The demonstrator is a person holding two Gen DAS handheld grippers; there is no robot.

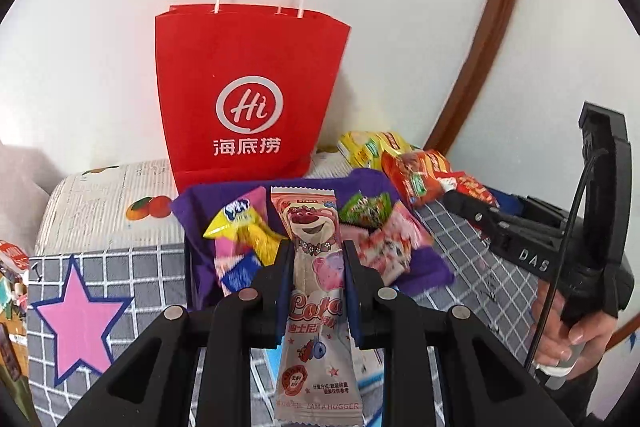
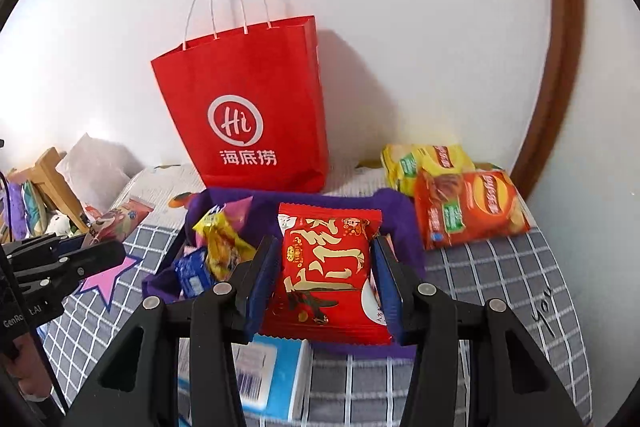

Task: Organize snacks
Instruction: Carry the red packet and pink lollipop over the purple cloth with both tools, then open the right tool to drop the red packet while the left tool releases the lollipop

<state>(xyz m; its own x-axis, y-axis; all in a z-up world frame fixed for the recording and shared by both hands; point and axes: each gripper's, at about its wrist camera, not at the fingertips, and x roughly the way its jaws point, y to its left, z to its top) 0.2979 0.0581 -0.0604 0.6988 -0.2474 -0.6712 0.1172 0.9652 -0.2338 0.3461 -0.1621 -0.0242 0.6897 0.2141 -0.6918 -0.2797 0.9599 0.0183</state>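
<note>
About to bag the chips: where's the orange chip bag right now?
In the right wrist view, the orange chip bag lies far right on the checked cloth, overlapping the yellow chip bag.

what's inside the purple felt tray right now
Loose snacks lie in the purple felt tray: a yellow packet, a blue packet, a green candy, pink-and-white wrappers. The held packets cover its middle.

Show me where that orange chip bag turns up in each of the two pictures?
Left wrist view: orange chip bag sits right of centre, behind the purple cloth.
Right wrist view: it lies at right, in front of a yellow bag.
Shared landmark: the red paper bag against the wall.
</note>
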